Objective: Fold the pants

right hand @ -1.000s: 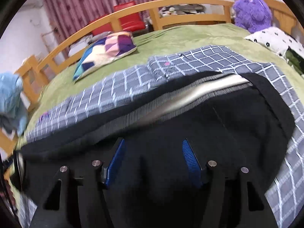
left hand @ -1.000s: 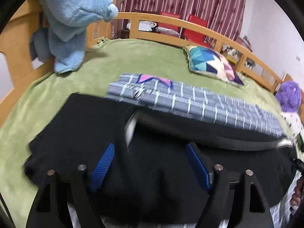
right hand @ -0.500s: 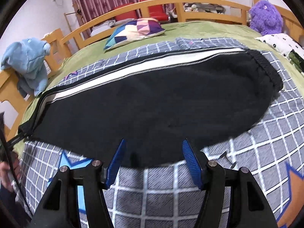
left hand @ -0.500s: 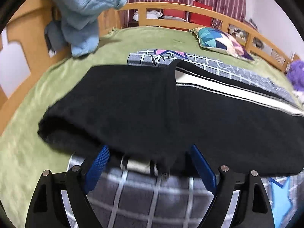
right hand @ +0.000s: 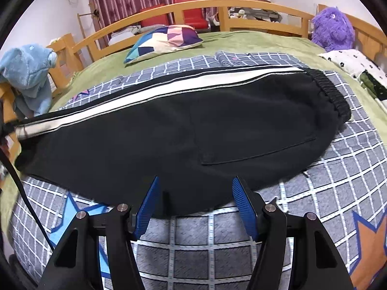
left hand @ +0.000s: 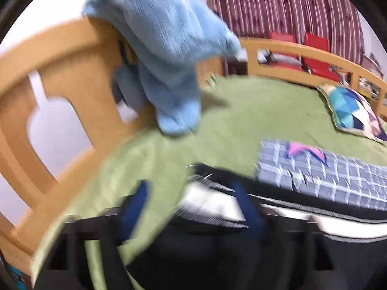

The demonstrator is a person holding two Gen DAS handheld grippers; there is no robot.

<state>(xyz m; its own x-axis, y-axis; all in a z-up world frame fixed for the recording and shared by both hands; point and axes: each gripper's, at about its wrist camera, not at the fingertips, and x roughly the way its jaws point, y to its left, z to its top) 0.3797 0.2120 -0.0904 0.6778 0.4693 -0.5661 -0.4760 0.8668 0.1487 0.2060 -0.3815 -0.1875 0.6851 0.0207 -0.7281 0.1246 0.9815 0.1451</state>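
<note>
Black pants (right hand: 183, 125) with a white side stripe lie folded lengthwise on a grey checked blanket (right hand: 338, 183), waistband at the right, leg ends at the far left. My right gripper (right hand: 194, 205) is open and empty, just in front of the pants' near edge. The left wrist view is blurred by motion. My left gripper (left hand: 193, 205) looks open over the leg end of the pants (left hand: 217, 205), where the white stripe shows; the pants also run under its fingers.
A green bedspread (left hand: 241, 111) covers the bed inside a wooden rail (left hand: 72, 55). A blue plush toy (left hand: 169, 48) hangs on the rail at the left. A patterned pillow (right hand: 164, 38) and a purple plush (right hand: 331, 31) lie at the far side.
The left gripper has swung left and forward to the leg end of the pants. The right gripper has barely moved and stays open at the near edge. The pants lie flat.
</note>
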